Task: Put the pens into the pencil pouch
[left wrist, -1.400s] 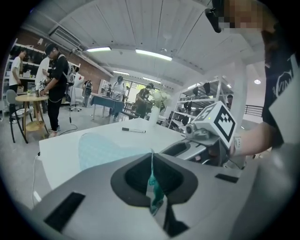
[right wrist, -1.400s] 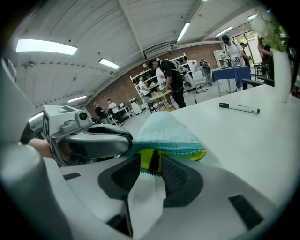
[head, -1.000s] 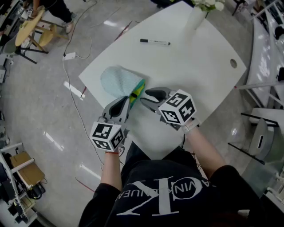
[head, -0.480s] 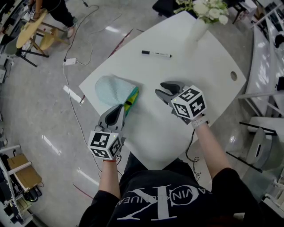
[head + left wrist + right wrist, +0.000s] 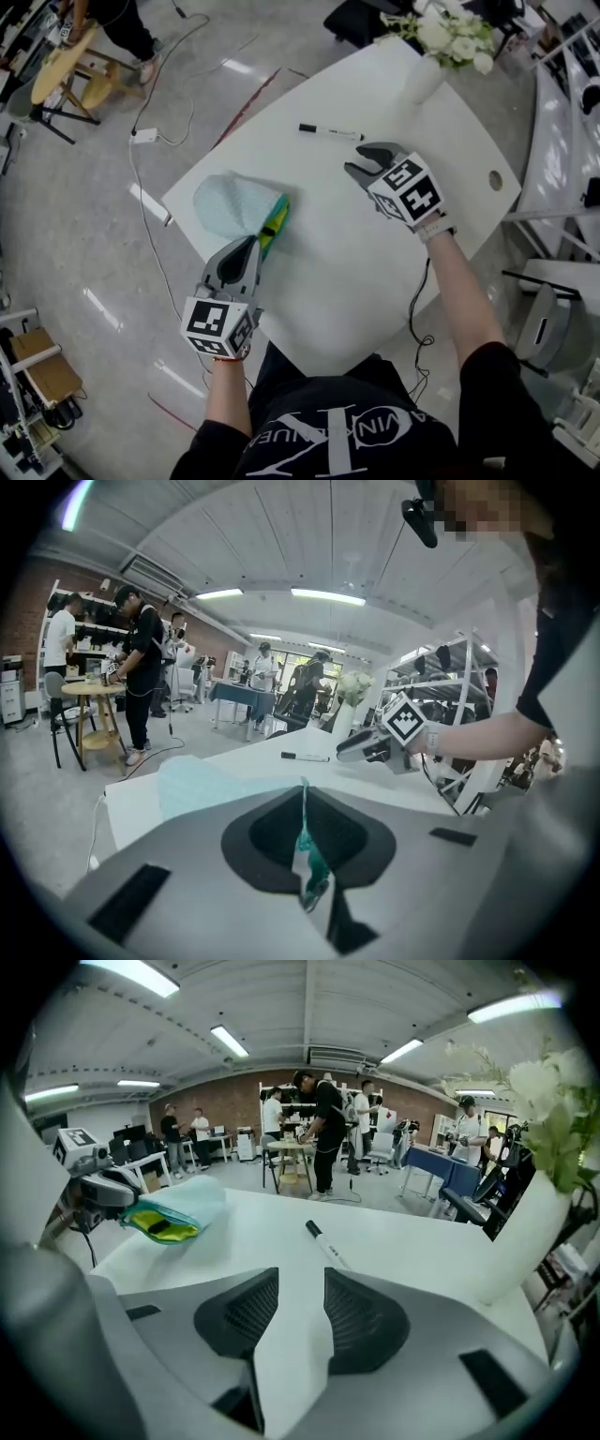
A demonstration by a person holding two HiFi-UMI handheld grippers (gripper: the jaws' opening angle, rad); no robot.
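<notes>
Lower left, the left gripper (image 5: 253, 242) has its fingers shut on the open mouth of the pouch (image 5: 230, 202). The right gripper (image 5: 362, 164), fingers empty and opening, hangs just beside the pen (image 5: 330, 132), which lies unpacked on the worktop (image 5: 328, 253), upper centre.

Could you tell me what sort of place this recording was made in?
Most likely an open-plan lab or workshop: several people stand working before a brick wall, storage racks stand to one side, and a power strip lies on the polished floor.
</notes>
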